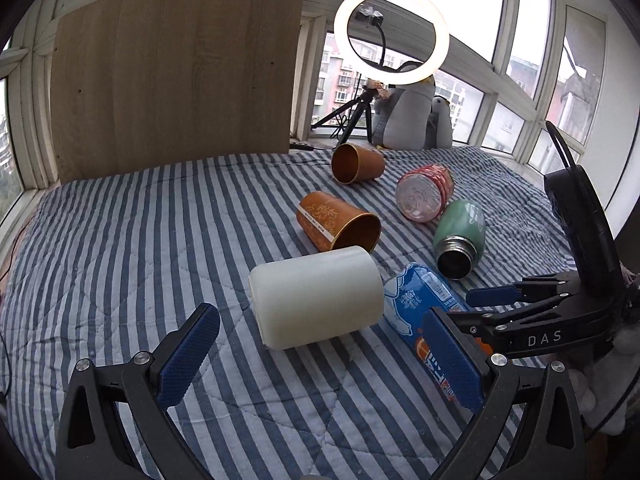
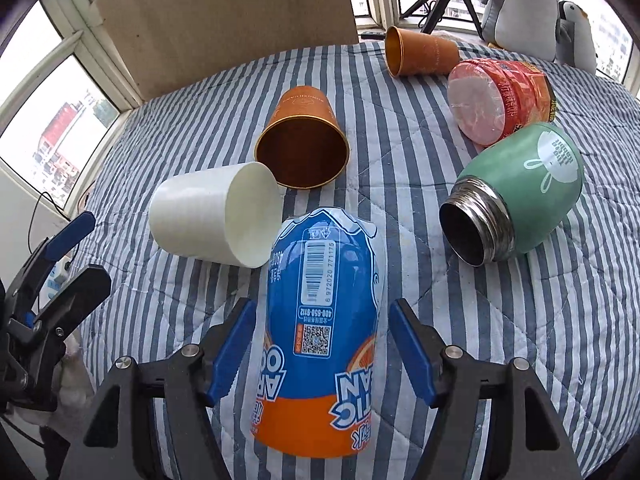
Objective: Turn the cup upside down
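Straddling glossy blue-orange cup (image 2: 320, 344), right gripper (image 2: 322, 344) agape; ribbed white cup (image 1: 316, 296) alongside

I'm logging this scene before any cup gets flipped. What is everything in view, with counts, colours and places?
White ribbed plastic cup: 1, white, on its side, front left of the cluster.
Orange paper cups: 2, orange; one on its side behind the white cup, one on its side at the far edge.
Blue-and-orange drink cup: 1, lying between the right fingers.
Green steel flask: 1, lidless, on its side, right.
Red noodle tub: 1, on its side behind the flask.
Striped quilt: 1, blue-white, underneath everything.
Wooden board: 1, upright behind.
Ring light on tripod: 1, windowsill.
Plush penguins: 2, grey-white, windowsill.
Left hand-held gripper: open.
Right hand-held gripper: open, straddling the drink cup.
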Available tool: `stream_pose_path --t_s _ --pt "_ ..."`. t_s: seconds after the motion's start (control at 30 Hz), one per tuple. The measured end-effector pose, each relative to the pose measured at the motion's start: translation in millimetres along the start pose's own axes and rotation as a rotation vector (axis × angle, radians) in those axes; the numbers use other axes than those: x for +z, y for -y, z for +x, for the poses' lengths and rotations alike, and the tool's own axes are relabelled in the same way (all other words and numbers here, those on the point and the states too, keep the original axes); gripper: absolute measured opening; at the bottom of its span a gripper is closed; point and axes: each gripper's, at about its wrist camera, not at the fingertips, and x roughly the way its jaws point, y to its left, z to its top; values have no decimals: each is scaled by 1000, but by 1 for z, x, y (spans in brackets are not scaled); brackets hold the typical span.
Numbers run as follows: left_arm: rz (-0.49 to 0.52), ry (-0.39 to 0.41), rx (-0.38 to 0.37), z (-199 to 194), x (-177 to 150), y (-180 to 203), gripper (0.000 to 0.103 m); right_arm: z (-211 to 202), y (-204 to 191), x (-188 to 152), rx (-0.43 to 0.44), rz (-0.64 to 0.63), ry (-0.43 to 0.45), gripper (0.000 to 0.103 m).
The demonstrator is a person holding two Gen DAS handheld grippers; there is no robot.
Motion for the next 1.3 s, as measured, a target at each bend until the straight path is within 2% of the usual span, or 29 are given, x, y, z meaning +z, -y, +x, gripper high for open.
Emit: stream_pose_path --t_s 0.13,0.27,0.47,0.67,0.87,0.97,1.07,1.23,1.3 --pt "-2 -45 -28 10 0 19 102 -19 11 -8 20 15 75 69" --pt "-57 -118 -99 29 -2 35 102 -38 34 -22 100 63 137 69" --pt "-126 -220 -153 65 1 59 101 -63 69 -38 117 127 214 69" --pt "-130 -279 -166 91 7 79 93 -71 89 -42 156 162 221 69" --pt "-171 -359 -180 117 2 77 74 -64 96 -28 223 195 212 69" --pt "-176 -347 -195 120 0 74 73 -57 93 -20 241 188 197 69" --pt "-139 -317 -204 114 -4 78 72 -47 93 -14 262 197 179 69" --pt "-66 -218 -221 91 -7 87 72 -39 91 -12 317 207 177 69" --pt "-28 -161 -205 82 -6 92 72 -41 90 -12 347 205 186 69"
